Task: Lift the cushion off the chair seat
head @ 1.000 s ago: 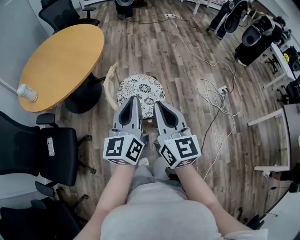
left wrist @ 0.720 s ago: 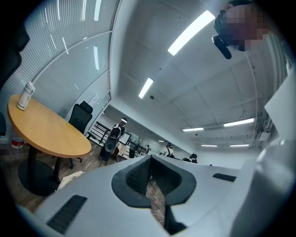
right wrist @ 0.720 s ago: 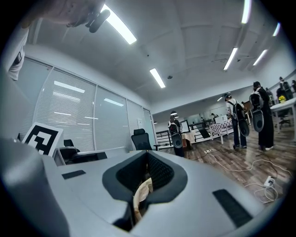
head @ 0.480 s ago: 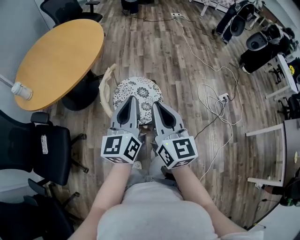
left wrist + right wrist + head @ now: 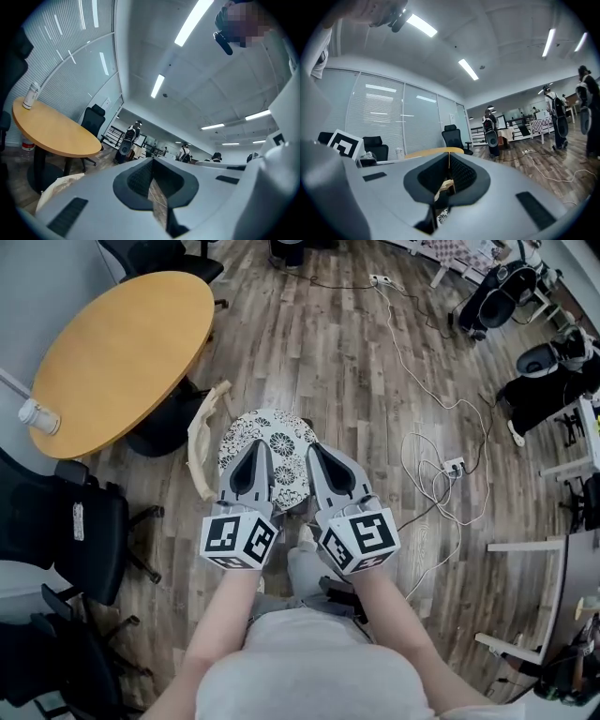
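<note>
The left gripper [image 5: 254, 448] and right gripper [image 5: 316, 450] are pale grey tapered shells, each backed by a white cube [image 5: 240, 540] of black square markers. The person wears a light grey top [image 5: 309, 669].

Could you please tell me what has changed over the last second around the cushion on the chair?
Both grippers moved forward together: the left gripper and right gripper now reach further over the patterned cushion, covering more of it. Nothing was taken hold of or let go. Both pairs of jaws remain shut and empty, and the cushion still lies in place.
</note>
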`<state>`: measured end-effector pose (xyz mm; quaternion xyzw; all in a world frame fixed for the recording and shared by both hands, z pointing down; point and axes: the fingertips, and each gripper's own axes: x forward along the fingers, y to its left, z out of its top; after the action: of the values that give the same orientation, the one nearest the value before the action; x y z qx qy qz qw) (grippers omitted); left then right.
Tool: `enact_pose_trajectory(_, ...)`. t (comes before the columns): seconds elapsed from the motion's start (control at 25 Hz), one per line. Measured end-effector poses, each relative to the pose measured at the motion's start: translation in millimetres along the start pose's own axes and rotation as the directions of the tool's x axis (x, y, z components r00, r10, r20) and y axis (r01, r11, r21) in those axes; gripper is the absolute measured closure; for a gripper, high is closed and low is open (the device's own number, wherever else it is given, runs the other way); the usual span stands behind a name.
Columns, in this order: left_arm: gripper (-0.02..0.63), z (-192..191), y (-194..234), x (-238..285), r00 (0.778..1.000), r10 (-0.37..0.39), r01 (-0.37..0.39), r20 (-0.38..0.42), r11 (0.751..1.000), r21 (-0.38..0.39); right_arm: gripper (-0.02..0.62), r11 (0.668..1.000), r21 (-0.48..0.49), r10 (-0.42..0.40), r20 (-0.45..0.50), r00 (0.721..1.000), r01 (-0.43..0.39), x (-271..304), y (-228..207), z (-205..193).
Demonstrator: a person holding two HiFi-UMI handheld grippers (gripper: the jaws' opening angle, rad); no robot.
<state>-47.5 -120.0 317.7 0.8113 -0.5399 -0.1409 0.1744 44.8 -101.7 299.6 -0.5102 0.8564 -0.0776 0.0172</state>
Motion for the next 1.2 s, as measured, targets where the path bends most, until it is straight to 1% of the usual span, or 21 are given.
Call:
enact_pose_trajectory(0.2,0.604,-14.6,3.2,35.0,0.998,0.056,-0.056,-0.007,0.998,0.020,0.569,0.996,-0.016,0.083,-0.056,0.995,-0.084,26.7,-37.1,-10.5)
enact_pose_trajectory(0.36,0.604,-30.5,8.5,59.2,0.996,0.090,-0.089,-0.024,0.995,0.043,0.569,0.994,-0.002,0.110,-0.102,0.989,-0.111,45.8,-63.2,-22.4)
enact_pose_trajectory(0.52,0.604,-45.0,18.2,73.7,0.990,0.134,-0.132,-0.038,0.990,0.048,0.569,0.990,0.010,0.142,-0.128,0.981,-0.142,58.9,-76.5,-35.3)
enact_pose_trajectory(0.64,0.604,-54.7,22.0,82.2,0.990,0.136,-0.133,-0.049,0.990,0.056,0.562,0.989,0.012,0.149,-0.145,0.978,-0.149,66.9,-85.4,-48.4)
enact_pose_trajectory(0.68,0.604,-58.5,23.5,84.8,0.989,0.133,-0.130,-0.057,0.990,0.059,0.511,0.988,0.015,0.153,-0.155,0.976,-0.152,69.8,-87.3,-54.0)
enact_pose_trajectory(0.72,0.604,-62.5,25.7,87.2,0.989,0.132,-0.128,-0.065,0.990,0.061,0.420,0.988,0.019,0.157,-0.167,0.973,-0.156,72.9,-88.7,-60.0)
enact_pose_trajectory(0.76,0.604,-66.2,28.4,89.7,0.988,0.133,-0.129,-0.072,0.990,0.061,0.372,0.987,0.020,0.159,-0.179,0.971,-0.158,76.4,-90.1,-66.0)
enact_pose_trajectory(0.8,0.604,-69.5,31.5,92.3,0.988,0.135,-0.131,-0.078,0.990,0.057,0.345,0.987,0.016,0.158,-0.192,0.969,-0.158,80.1,-91.6,-71.9)
enact_pose_trajectory(0.96,0.604,-84.1,42.1,104.9,0.987,0.121,-0.116,-0.103,0.992,0.047,0.342,0.989,0.005,0.142,-0.242,0.960,-0.145,92.0,-99.6,-97.2)
enact_pose_trajectory(1.2,0.604,-117.3,69.8,119.3,0.985,0.086,-0.084,-0.148,0.996,0.019,0.342,0.997,0.044,0.070,-0.297,0.952,-0.060,106.1,-121.4,-150.1)
